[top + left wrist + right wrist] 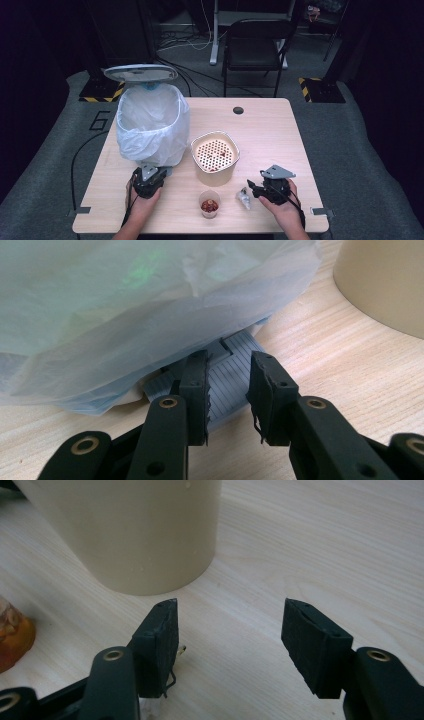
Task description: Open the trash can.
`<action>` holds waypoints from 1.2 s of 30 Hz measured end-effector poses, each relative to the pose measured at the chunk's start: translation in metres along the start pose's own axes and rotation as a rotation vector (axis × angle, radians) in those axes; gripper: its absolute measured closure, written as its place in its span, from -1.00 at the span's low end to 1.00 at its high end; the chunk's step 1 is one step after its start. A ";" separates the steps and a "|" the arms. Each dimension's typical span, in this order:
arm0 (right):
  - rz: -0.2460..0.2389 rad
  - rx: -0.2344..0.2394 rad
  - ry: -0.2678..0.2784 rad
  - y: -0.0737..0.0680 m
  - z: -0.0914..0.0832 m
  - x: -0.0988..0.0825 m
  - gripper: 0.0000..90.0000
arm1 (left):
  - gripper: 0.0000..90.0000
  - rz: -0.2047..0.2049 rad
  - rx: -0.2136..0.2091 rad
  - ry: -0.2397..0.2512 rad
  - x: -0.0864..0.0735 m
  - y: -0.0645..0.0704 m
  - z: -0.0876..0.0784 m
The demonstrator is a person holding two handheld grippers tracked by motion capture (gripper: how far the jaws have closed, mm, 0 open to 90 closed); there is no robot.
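A pedal bin lined with a white bag (152,125) stands at the table's left, its lid (140,73) raised. My left gripper (148,175) sits at the bin's foot. In the left gripper view it (229,370) is shut on the grey ribbed pedal (225,385), under the overhanging bag (125,305). My right gripper (251,187) hovers at the front right, pointing left. Its jaws (230,615) stand open over bare wood with nothing between them. A crumpled clear wrapper (243,198) lies just beside its tips.
A beige tub with a perforated insert (215,156) stands mid-table, close ahead of the right gripper (135,530). A small cup of red bits (209,204) sits near the front edge. A cable hole (238,110) is at the back, with a chair (255,45) beyond.
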State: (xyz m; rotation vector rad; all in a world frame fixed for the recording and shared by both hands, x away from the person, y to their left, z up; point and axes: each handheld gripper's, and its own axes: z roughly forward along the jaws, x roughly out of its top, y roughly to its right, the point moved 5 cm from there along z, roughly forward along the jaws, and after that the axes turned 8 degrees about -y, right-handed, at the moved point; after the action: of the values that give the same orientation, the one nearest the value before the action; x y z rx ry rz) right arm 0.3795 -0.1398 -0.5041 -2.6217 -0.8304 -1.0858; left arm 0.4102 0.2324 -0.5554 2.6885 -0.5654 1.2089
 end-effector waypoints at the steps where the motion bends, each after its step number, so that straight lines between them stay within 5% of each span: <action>1: -0.001 0.005 -0.005 -0.001 0.002 -0.001 -0.11 | 0.54 0.000 0.003 0.003 0.000 0.000 0.000; 20: -0.047 0.167 -0.099 -0.024 0.019 -0.015 0.00 | 0.54 -0.010 -0.005 0.008 0.000 0.000 0.000; 25: -0.062 0.167 -0.145 -0.029 0.026 -0.020 0.10 | 0.54 -0.014 -0.008 0.004 0.000 0.000 0.000; 27: -0.102 0.161 -0.166 -0.030 0.029 -0.022 0.22 | 0.54 -0.015 -0.008 0.008 0.000 0.000 0.001; 36: -0.093 0.162 -0.178 -0.027 0.031 -0.023 0.38 | 0.54 -0.015 -0.007 0.005 0.000 0.000 0.000</action>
State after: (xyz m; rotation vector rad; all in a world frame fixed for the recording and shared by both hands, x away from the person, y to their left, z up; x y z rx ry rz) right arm 0.3690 -0.1158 -0.5431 -2.5922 -1.0398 -0.7763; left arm 0.4106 0.2321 -0.5554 2.6778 -0.5469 1.2073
